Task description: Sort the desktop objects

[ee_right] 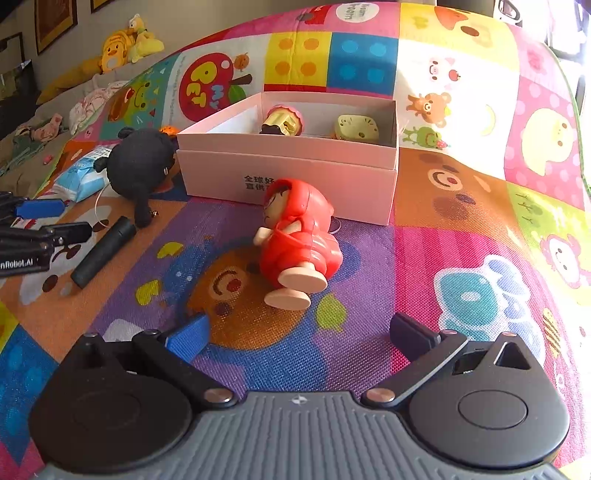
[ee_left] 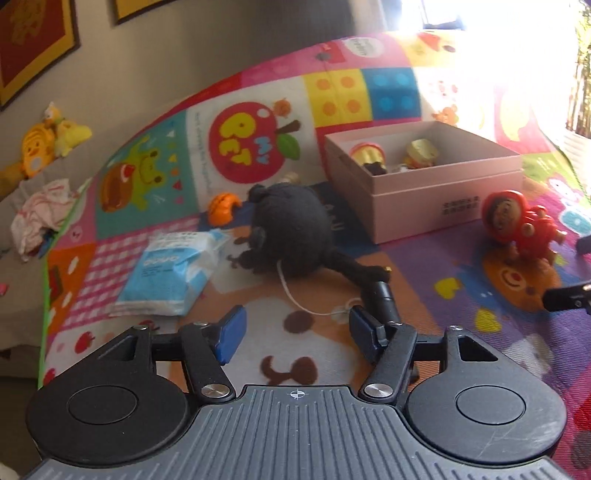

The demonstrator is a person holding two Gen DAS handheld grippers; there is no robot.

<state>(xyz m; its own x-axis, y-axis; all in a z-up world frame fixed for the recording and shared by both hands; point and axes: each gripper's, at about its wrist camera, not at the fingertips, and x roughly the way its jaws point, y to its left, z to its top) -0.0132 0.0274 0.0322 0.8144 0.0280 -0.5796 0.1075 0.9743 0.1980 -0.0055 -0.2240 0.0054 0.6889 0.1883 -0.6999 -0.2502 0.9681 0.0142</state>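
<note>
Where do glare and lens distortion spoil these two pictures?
Left wrist view: window glare washes out the top right, bleaching the mat behind the pink box. Right wrist view: evenly lit, only slight glare at the right edge. Both views: fisheye bends the mat's edges.

Beige wall [ee_left: 192, 48], sunlit window [ee_left: 443, 14]

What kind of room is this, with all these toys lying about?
Most likely a child's play corner in a home. A bright cartoon play mat covers the surface, a red hooded doll lies beside a pink box holding small toys, and yellow plush ducks sit by the wall.
</note>
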